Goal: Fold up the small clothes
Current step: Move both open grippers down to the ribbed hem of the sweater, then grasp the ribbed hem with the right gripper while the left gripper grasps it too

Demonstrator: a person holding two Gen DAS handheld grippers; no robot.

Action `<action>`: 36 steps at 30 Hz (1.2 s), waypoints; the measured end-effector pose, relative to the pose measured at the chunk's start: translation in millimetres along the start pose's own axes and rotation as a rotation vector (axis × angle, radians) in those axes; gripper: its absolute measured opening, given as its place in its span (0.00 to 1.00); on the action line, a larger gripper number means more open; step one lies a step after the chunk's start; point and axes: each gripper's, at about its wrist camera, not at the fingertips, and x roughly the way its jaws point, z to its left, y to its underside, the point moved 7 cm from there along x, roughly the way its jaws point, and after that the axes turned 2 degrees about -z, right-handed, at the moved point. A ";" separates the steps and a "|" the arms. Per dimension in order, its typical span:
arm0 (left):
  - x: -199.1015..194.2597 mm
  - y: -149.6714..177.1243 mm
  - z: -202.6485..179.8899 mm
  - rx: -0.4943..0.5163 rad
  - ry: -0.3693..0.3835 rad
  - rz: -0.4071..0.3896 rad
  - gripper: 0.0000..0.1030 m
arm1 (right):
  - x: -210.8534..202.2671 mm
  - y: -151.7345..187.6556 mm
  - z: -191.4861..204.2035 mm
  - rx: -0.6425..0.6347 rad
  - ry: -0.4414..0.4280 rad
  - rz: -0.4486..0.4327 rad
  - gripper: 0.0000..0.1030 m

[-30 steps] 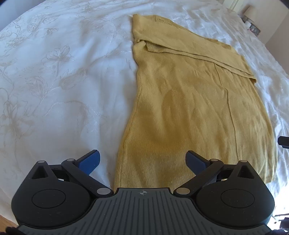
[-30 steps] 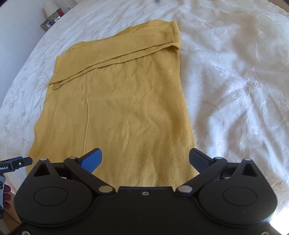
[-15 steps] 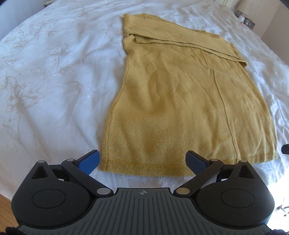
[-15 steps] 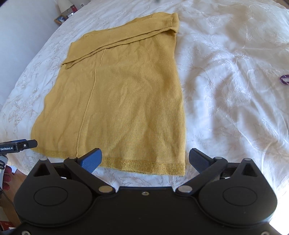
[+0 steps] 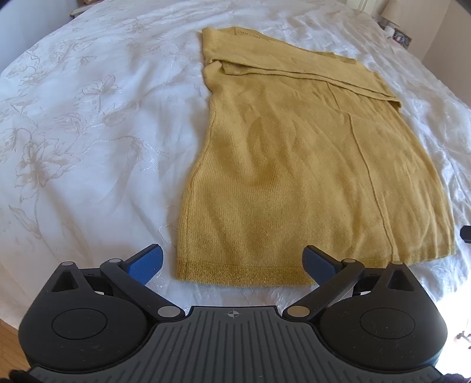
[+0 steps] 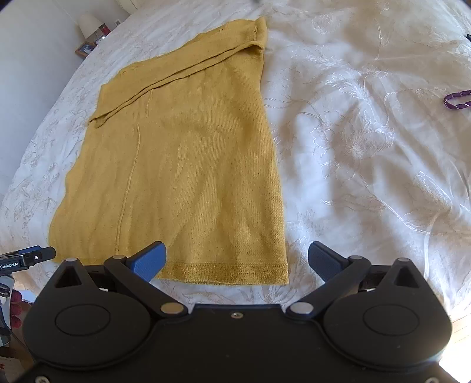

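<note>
Work surface: white bedspread (image 5: 88, 141) with pale embroidered flower pattern, lightly wrinkled, covering the whole bed. Sunlit across most of its area. Strip of wooden floor (image 5: 8, 347) visible past the near bed edge. Plain light wall (image 6: 32, 97) along the far left in the right wrist view. Bedside table (image 6: 85, 48) in the far corner, carrying a lamp with a pale shade (image 6: 88, 23) and small items too small to identify. Purple cord loop (image 6: 456, 100) lying on the bedspread, well apart from the garment.

Mustard knitted sweater (image 5: 294, 165) laid flat near the middle of the bed, ribbed hem toward the near edge, sleeves folded across the upper part in a diagonal band. Vertical seam or fold line along the body.

Left gripper (image 5: 232, 262): fingers spread wide, holding nothing, positioned just short of the hem at its left corner.

Right gripper (image 6: 235, 259): fingers spread wide, holding nothing, positioned at the hem's right corner, left blue pad (image 6: 148, 260) in front of the hem.
</note>
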 end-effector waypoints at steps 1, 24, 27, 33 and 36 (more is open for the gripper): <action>0.9 -1.6 2.6 -0.004 0.001 -0.003 1.00 | 1.4 0.6 0.3 0.000 0.003 0.005 0.99; 54.9 -2.2 23.8 -0.044 0.035 0.127 1.00 | 49.7 4.3 1.9 0.029 0.038 0.116 1.00; 55.3 -1.5 25.7 -0.050 0.045 0.119 1.00 | 52.9 6.0 2.5 0.026 0.038 0.120 1.00; 53.3 -1.4 25.3 -0.050 0.047 0.125 0.99 | 54.7 6.0 0.5 0.049 0.026 0.113 1.00; 53.5 -4.9 24.9 -0.054 0.056 0.134 0.99 | 52.1 5.4 -2.1 0.077 0.001 0.105 1.00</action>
